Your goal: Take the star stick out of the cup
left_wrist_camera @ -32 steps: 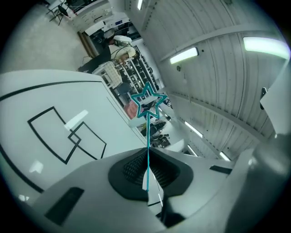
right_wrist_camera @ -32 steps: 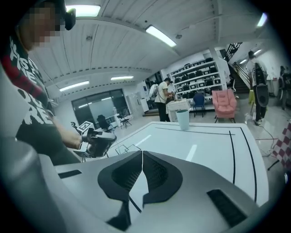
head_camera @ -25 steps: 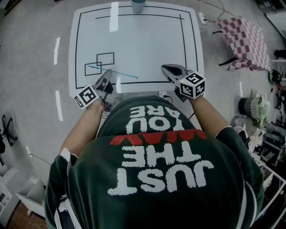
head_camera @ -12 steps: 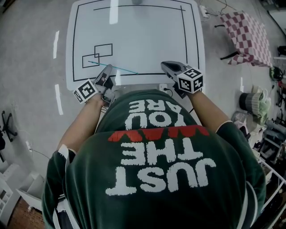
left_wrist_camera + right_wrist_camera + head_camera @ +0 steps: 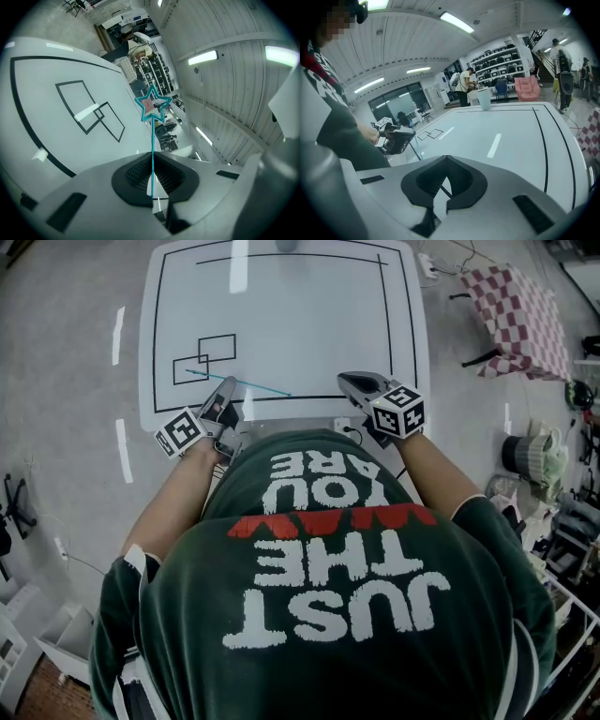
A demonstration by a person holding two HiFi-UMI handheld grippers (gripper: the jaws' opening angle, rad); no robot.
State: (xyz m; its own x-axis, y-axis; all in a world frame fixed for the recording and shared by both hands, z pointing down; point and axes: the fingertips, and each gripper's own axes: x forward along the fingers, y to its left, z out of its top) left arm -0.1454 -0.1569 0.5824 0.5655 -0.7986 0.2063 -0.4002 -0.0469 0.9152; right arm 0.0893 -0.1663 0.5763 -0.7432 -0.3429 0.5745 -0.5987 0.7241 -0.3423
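Observation:
The teal star stick (image 5: pixel 246 384) hangs low over the white table (image 5: pixel 309 324), with my left gripper (image 5: pixel 228 384) shut on its shaft. In the left gripper view the stick (image 5: pixel 152 140) runs up from between the jaws to its star (image 5: pixel 152 106). The pale blue cup (image 5: pixel 483 99) stands at the table's far edge, only its base showing in the head view (image 5: pixel 289 244). My right gripper (image 5: pixel 346 381) hovers over the near right edge, jaws together on nothing. It sees the left gripper (image 5: pixel 393 136) across the table.
Two overlapping black squares (image 5: pixel 206 357) are drawn on the table under the stick, inside a black border line (image 5: pixel 386 315). A red checkered cloth on a stand (image 5: pixel 520 320) sits to the right of the table. People stand by shelves beyond the cup (image 5: pixel 464 84).
A second ago the cup showed more at the top; the head view has since tilted so it sits at the frame edge. Both grippers and the stick have barely moved.

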